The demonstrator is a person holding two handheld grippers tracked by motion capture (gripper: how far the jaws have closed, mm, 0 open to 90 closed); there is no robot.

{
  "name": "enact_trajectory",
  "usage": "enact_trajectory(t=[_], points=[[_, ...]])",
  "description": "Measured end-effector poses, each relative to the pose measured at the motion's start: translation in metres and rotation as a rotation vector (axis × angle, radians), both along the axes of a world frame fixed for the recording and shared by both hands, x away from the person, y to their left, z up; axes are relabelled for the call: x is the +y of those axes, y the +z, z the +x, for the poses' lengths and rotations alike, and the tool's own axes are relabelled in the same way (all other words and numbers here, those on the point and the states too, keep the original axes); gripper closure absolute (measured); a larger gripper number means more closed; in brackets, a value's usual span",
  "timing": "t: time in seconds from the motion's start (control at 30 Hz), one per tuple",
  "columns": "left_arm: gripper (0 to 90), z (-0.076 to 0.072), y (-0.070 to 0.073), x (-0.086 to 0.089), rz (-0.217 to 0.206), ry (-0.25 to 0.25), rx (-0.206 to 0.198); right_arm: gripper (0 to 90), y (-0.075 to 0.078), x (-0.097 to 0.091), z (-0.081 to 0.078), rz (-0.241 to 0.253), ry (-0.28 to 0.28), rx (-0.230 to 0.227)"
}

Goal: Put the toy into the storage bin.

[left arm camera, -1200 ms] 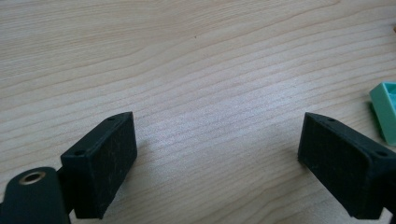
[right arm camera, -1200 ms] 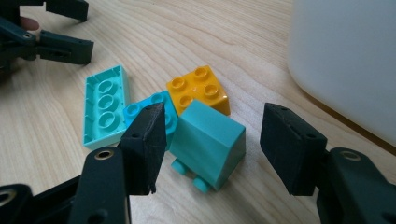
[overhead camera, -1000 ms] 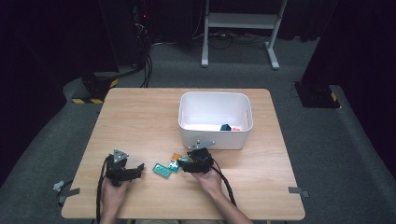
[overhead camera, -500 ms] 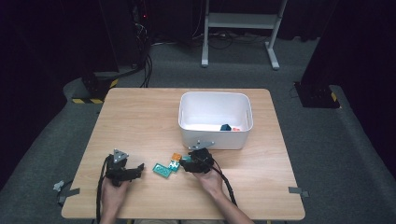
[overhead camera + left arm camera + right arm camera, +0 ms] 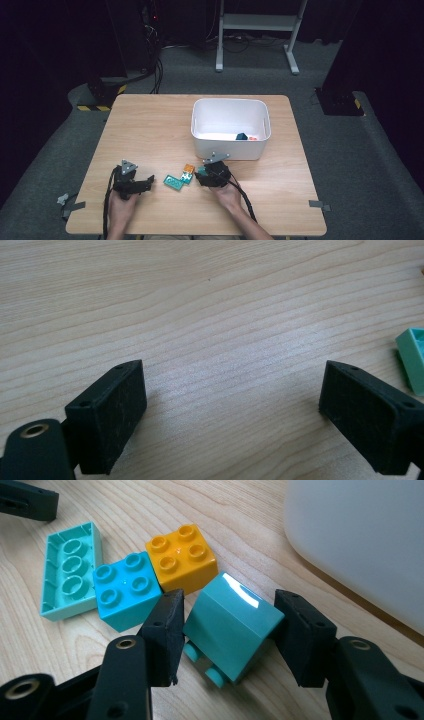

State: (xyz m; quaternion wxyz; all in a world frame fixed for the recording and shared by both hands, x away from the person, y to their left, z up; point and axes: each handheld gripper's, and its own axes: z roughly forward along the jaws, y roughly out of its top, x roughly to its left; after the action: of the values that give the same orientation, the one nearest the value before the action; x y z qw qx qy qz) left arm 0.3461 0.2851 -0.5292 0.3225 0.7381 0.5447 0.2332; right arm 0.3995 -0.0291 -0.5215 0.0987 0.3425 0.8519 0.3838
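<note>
My right gripper [image 5: 227, 630] has just been closing, and its pads now press on both sides of a teal brick [image 5: 230, 625] that is tilted with its studs facing down and toward me. In the high view this gripper [image 5: 202, 175] sits just in front of the white bin [image 5: 230, 145]. Right beside the held brick lie an orange brick [image 5: 182, 555], a blue brick [image 5: 122, 587] and an upturned mint brick [image 5: 70, 570]. My left gripper [image 5: 232, 405] rests open over bare wood, left of the bricks [image 5: 147, 181].
The white bin [image 5: 360, 540] stands close on the right of the held brick and has a dark teal piece [image 5: 241, 136] and a small red one inside. The table's front edge [image 5: 200, 233] is near my forearms. A mint brick's corner [image 5: 412, 357] lies beyond the left gripper's right jaw.
</note>
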Motion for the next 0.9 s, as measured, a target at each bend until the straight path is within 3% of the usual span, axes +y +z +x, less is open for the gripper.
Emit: enact_trajectory(t=[0.57, 0.9], points=[[11.5, 0.000, 0.000, 0.000, 0.000, 0.000, 0.000, 49.1, 0.003, -0.011, -0.004, 0.013, -0.006, -0.023], [11.6, 0.000, 0.000, 0.000, 0.000, 0.000, 0.000, 49.2, 0.020, -0.023, -0.010, 0.026, 0.017, -0.041]])
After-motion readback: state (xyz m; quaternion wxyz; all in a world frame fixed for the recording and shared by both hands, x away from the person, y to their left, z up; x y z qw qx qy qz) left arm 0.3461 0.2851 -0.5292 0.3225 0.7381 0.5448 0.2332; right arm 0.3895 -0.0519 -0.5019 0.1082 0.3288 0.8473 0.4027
